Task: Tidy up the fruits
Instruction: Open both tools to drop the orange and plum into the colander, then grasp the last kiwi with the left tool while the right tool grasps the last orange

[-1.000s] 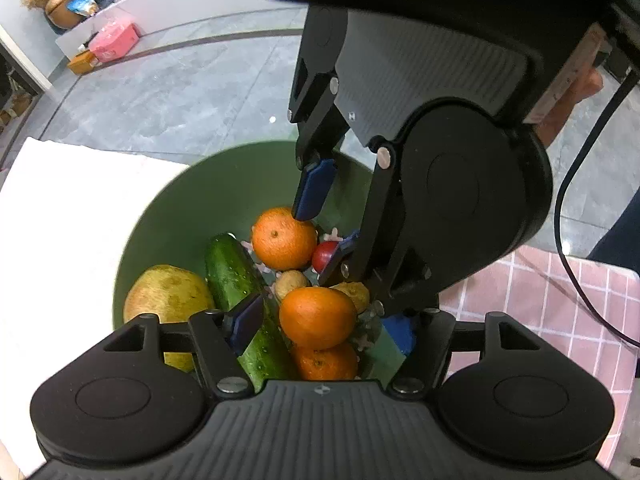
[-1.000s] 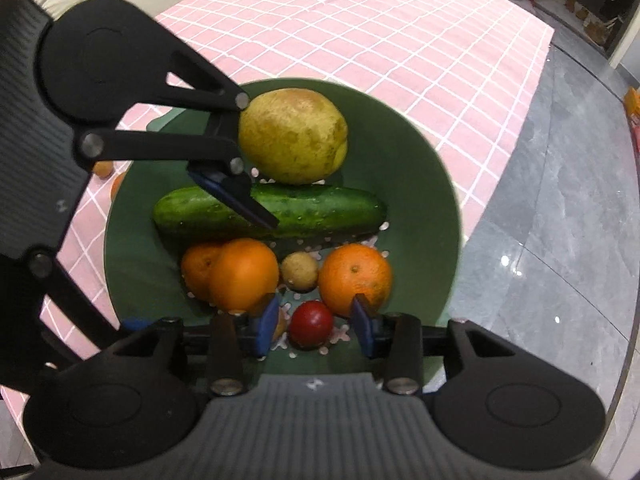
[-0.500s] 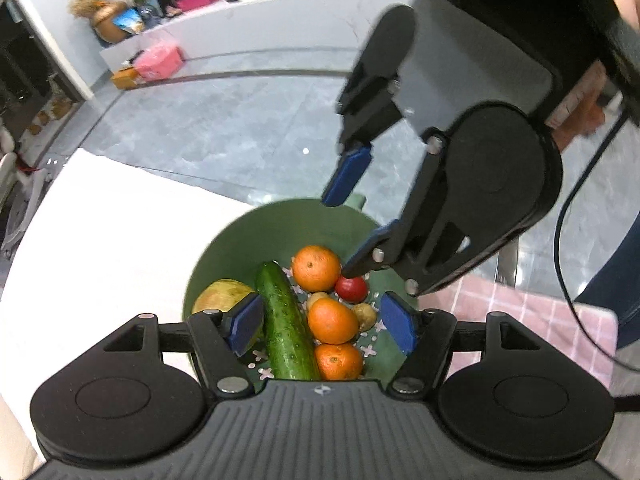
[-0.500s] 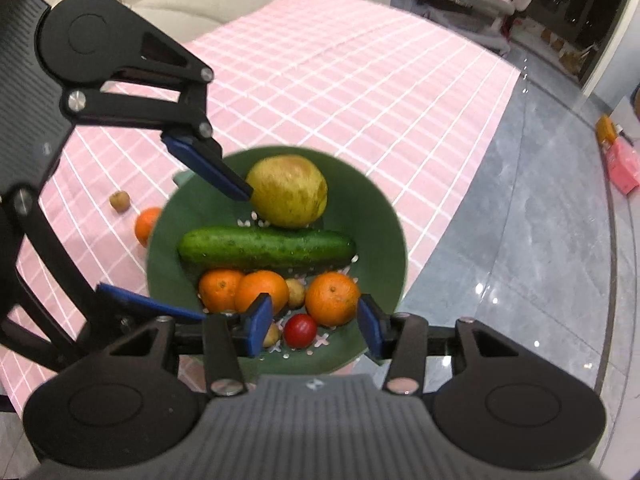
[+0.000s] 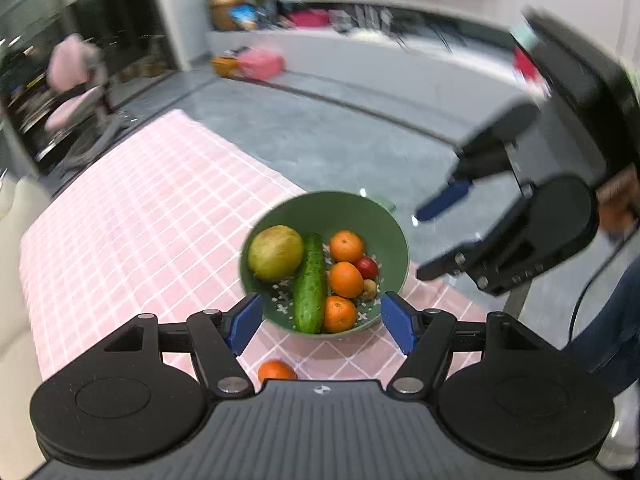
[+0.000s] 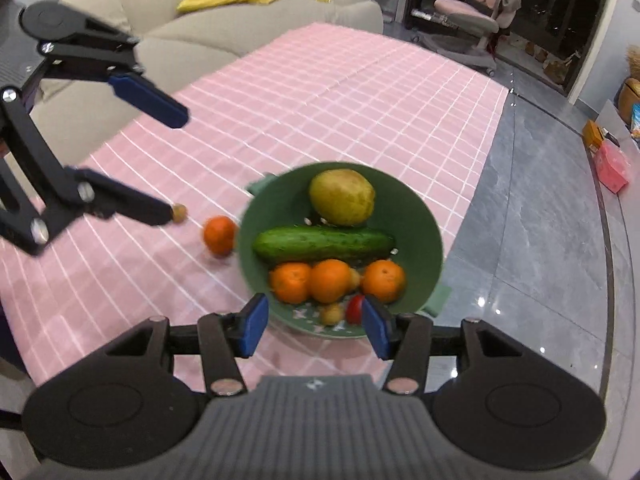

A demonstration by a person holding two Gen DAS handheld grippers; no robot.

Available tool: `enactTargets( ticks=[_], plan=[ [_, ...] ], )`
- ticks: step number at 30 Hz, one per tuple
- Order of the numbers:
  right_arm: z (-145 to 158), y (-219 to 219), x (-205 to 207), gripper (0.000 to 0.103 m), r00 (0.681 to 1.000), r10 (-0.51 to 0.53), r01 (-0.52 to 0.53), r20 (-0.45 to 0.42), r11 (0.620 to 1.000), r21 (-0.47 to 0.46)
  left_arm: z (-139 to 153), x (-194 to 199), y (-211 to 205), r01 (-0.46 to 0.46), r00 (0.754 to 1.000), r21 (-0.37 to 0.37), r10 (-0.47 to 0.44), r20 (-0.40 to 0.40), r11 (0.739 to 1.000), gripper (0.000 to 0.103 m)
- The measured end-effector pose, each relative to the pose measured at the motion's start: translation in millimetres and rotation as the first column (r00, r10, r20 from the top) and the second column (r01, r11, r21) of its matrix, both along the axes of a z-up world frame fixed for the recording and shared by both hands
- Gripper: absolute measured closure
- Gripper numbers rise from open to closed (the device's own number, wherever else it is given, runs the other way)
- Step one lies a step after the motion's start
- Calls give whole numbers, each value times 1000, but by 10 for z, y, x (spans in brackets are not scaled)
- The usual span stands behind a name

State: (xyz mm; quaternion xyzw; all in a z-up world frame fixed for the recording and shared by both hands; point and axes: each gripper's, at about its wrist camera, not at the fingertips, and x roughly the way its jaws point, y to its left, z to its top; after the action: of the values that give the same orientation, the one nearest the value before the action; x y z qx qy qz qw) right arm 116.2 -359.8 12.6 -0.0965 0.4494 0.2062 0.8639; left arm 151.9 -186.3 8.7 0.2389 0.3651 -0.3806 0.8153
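Note:
A green bowl (image 5: 360,208) (image 6: 424,216) stands near the edge of the pink checked tablecloth. It holds a yellow-green pear (image 5: 275,253) (image 6: 342,197), a cucumber (image 5: 310,282) (image 6: 323,243), three oranges (image 5: 345,279) (image 6: 330,281), a red tomato (image 5: 366,267) and small brownish fruits. One orange (image 6: 219,235) (image 5: 277,371) and a small brown fruit (image 6: 179,213) lie on the cloth beside the bowl. My left gripper (image 5: 320,322) is open and empty, high above the bowl. My right gripper (image 6: 313,327) is open and empty, also raised above it.
The tablecloth (image 6: 320,92) stretches away from the bowl. The table's edge runs just beside the bowl, with grey floor (image 6: 540,240) beyond. A beige sofa (image 6: 200,20) with a yellow cushion and a pink chair (image 6: 476,12) stand further off.
Both grippers have risen up and away from the bowl and opened wider. The fruits stay in the bowl. The loose orange and small fruit on the cloth have come into view.

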Motion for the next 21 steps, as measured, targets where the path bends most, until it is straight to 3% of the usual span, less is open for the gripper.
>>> enactTargets(
  ticks=[3,7,14,18,21],
  plan=[
    [105,92,-204,54,999,-30,28,24,998,53,194,-141,348,-98,995,-87,100,23,991,20],
    [141,276,-471,53,997,-60,54,40,991,124,341,-353,812,-217,972,-174,229,54,961,16],
    [70,753,-674,53,992,-120,116,24,984,132,259,-506,1379,-340,936,-235,352,8,911,15],
    [43,883,-691,53,967,-255,249,6,947,203,186,-482,1603,-381,922,-254,386,-30,889,15],
    [-36,927,-677,52,926,-376,372,-42,886,277,27,-436,1719,-405,913,-247,404,-59,880,15]
  ],
)
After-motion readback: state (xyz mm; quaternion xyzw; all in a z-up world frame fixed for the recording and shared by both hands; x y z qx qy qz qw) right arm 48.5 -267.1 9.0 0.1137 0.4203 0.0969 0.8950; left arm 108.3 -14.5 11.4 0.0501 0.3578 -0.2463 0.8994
